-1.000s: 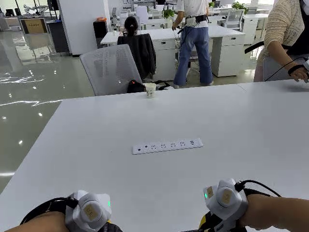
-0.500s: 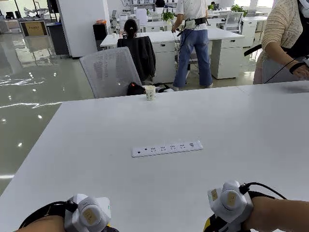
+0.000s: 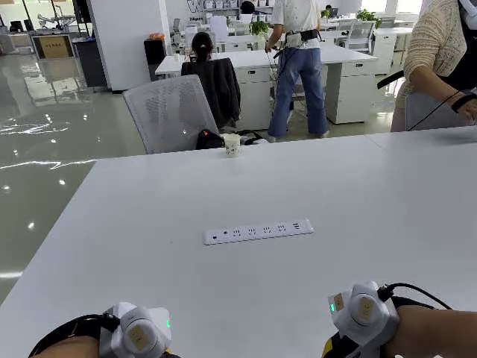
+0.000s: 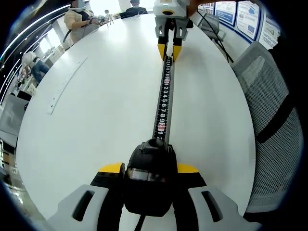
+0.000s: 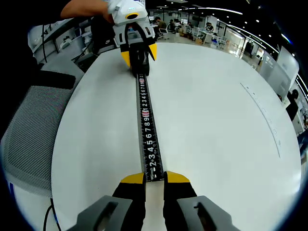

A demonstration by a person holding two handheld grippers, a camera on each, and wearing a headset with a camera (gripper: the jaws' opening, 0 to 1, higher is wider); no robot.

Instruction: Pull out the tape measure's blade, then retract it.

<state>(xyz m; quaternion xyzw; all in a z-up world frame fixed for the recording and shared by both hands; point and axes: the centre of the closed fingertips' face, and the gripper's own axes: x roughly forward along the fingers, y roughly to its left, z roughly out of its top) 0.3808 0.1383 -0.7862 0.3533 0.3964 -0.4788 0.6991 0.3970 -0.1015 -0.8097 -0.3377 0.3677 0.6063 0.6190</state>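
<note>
The left claw (image 4: pixel 150 169) is clamped on the black case (image 4: pixel 149 185), its yellow tips pressed against either side of it. The right claw (image 5: pixel 154 179) is nearly closed, pinching the tip of the blade (image 5: pixel 147 127) between its jaws. The blade is drawn out and runs straight from the case on the left to the right claw on the right. It lies low over the white surface (image 3: pixel 223 186) along its near edge, with its numbers facing up. Whether it touches the surface or hangs just above it I cannot tell. A power strip (image 3: pixel 258 230) lies farther off, toward the middle of the surface, well clear of the work.

The pull-out looks done or close to it: a good length of blade is showing and it looks flat and taut between the two claws. The step in hand, as I judge it, is the turn from pulling to retracting.

The next move calls for the left claw to hold the case steady while the right claw travels left toward it, staying in line with the blade so it feeds back in without kinking. Letting go early risks the blade snapping back.
</note>
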